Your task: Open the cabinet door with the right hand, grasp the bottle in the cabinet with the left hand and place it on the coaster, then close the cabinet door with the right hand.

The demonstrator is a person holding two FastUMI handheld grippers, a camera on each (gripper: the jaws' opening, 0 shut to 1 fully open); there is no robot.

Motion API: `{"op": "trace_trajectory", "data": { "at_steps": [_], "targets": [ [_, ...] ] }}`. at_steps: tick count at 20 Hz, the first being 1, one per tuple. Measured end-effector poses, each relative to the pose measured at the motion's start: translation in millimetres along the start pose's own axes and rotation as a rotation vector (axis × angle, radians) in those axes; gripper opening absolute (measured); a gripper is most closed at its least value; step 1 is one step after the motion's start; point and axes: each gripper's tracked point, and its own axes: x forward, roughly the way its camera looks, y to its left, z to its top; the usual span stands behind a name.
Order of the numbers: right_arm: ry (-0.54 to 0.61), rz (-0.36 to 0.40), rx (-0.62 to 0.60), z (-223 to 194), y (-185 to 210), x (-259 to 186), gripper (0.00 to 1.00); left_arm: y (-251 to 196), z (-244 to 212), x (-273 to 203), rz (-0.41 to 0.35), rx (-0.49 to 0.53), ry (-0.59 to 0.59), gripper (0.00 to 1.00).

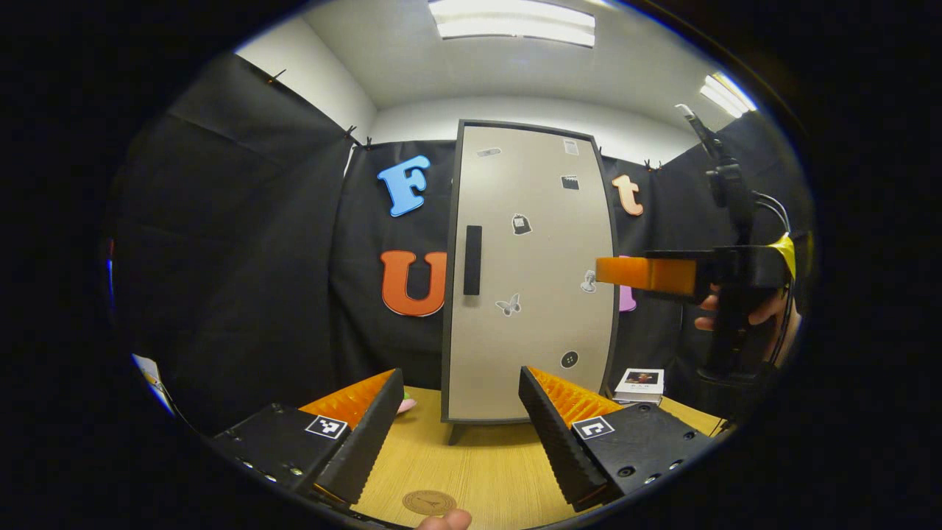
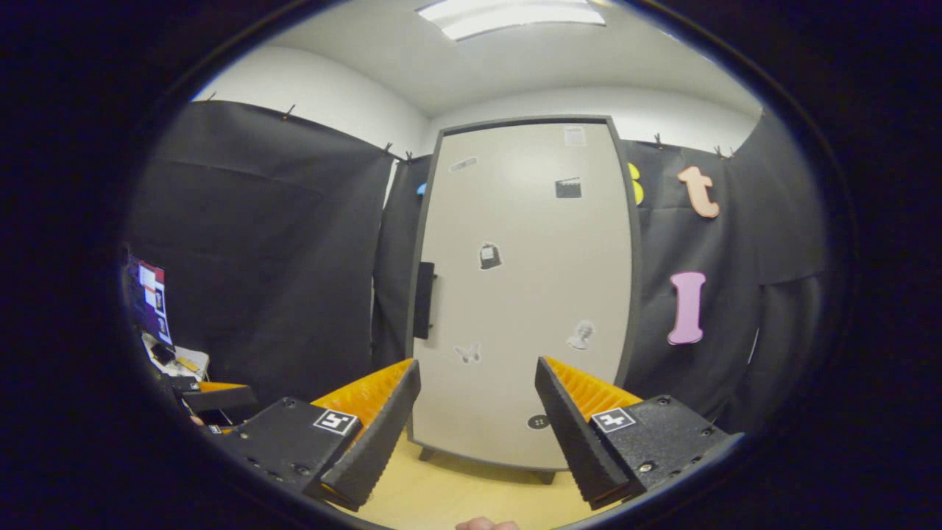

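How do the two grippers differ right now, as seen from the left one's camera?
In the left gripper view, the left gripper sits low over the wooden table, fingers aimed at the cabinet door; the right gripper hangs higher, beside the door, pointing sideways across it. A hand shows on the right gripper. Both carry nothing, and the left gripper's fingers are spread.

You face a cabinet door of smooth, matt board with a matt plastic-looking handle. It stands on a wood-grain table, where a brown coaster lies flat.
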Motion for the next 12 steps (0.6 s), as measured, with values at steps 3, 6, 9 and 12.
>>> {"op": "trace_trajectory", "data": {
  "at_steps": [3, 6, 9, 12],
  "targets": [
    [0.023, 0.072, 0.033, 4, 24, 51, 1.0, 9, 1, -5, 0.021, 0.005, -0.003, 0.95],
    [0.059, 0.115, 0.07, 6, 38, 103, 0.97, 19, 3, -7, 0.045, 0.0, -0.018, 0.95],
    [0.09, 0.091, 0.057, 3, 43, 152, 0.99, 29, -5, -7, 0.068, 0.003, -0.004, 0.95],
    [0.105, 0.088, 0.056, 5, 55, 187, 0.97, 39, -12, -9, 0.092, -0.003, 0.011, 0.95]
  ]
}}
